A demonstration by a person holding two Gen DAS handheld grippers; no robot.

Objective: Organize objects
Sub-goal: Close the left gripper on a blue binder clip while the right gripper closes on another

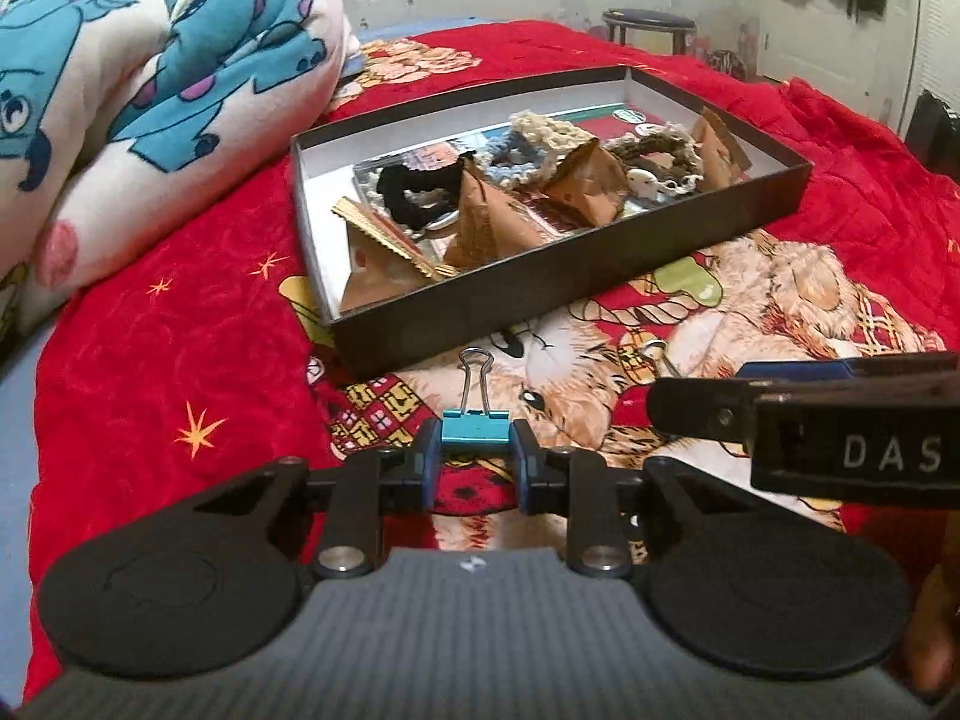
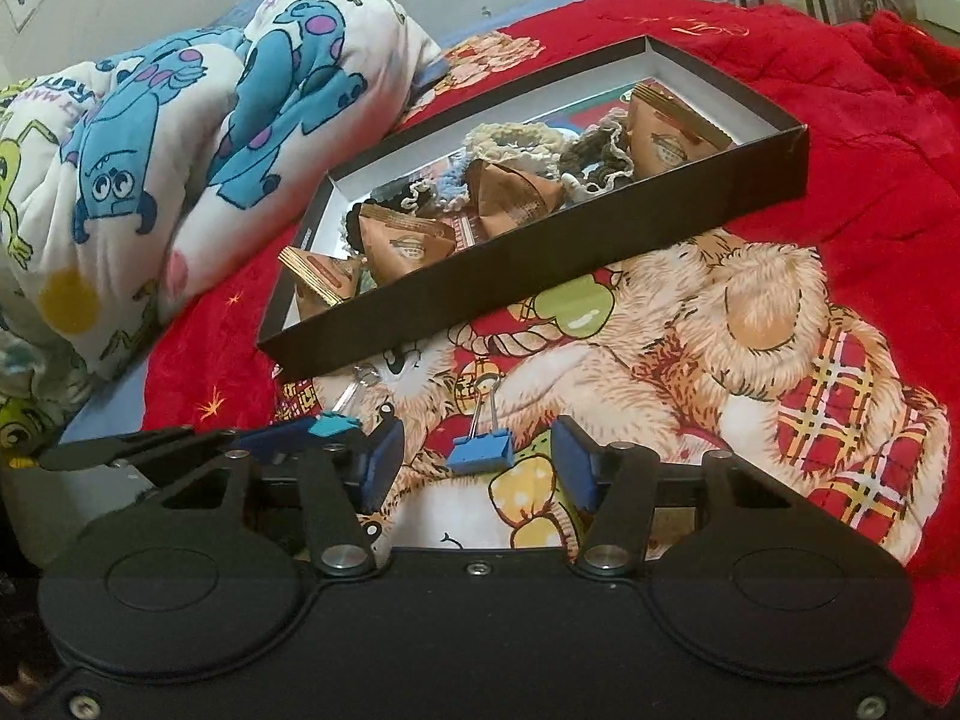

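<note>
My left gripper (image 1: 476, 455) is shut on a teal binder clip (image 1: 477, 429) that lies on the red bedspread, with its wire handles pointing toward the black box (image 1: 540, 300). In the right wrist view, a blue binder clip (image 2: 480, 453) lies on the spread between the pads of my right gripper (image 2: 477, 462). The pads stand apart from it on both sides, so this gripper is open. The shallow box (image 2: 480, 294) holds brown pyramid packets (image 1: 486, 222), crocheted scrunchies (image 1: 540, 132) and a black scrunchie (image 1: 420, 186).
A rolled blanket with a blue monster print (image 1: 150, 90) lies left of the box. The red bedspread with a teddy-bear print (image 2: 780, 330) covers the bed. A dark stool (image 1: 648, 24) stands behind the bed near the wall.
</note>
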